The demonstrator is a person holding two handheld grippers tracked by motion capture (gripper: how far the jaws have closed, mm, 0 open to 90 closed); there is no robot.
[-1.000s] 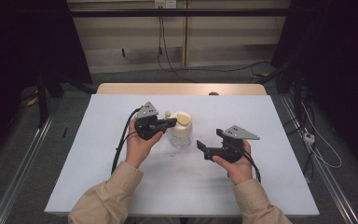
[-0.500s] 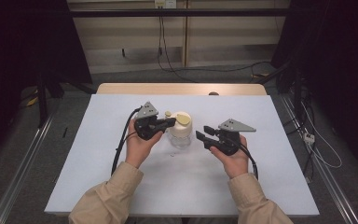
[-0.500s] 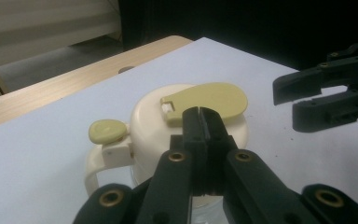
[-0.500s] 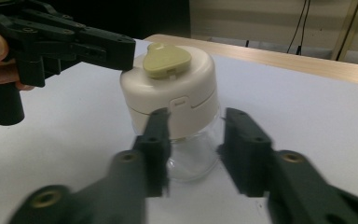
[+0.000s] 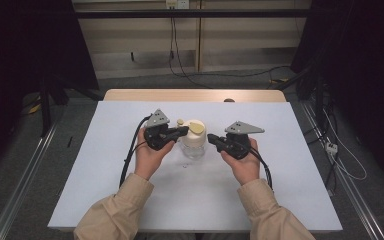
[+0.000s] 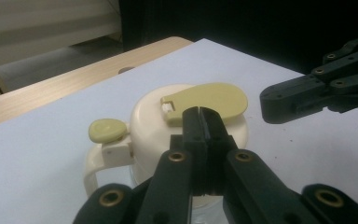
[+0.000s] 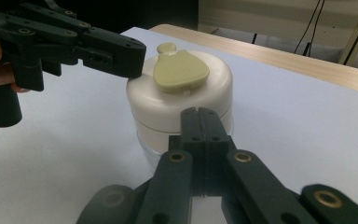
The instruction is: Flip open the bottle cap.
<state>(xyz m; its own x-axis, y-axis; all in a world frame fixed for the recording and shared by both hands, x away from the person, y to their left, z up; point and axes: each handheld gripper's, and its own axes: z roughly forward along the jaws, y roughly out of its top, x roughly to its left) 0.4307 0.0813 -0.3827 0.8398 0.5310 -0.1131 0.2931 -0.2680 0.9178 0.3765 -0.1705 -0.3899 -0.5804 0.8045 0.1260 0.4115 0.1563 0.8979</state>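
Observation:
A clear cup (image 5: pixel 193 148) with a cream lid (image 5: pixel 191 134) stands mid-table. The lid carries a yellow-green flap (image 6: pixel 209 100) and a small yellow-green knob (image 6: pixel 106 130) above a cream handle (image 6: pixel 91 168). My left gripper (image 5: pixel 184 130) is shut with nothing in it, and its tips (image 6: pixel 199 112) sit at the lid's left top edge. The same gripper (image 7: pixel 137 58) appears in the right gripper view against the lid's rim (image 7: pixel 168 102). My right gripper (image 5: pixel 211 136) is shut and empty, its tips (image 7: pixel 198 113) just short of the cup's right side.
The white table top (image 5: pixel 280 200) has free room in front of and beside the cup. A wooden strip (image 5: pixel 195 95) runs along the far edge. Cables (image 5: pixel 180 55) lie on the floor beyond.
My right gripper has moved left, up to the cup's right side. The left gripper and the cup have stayed put.

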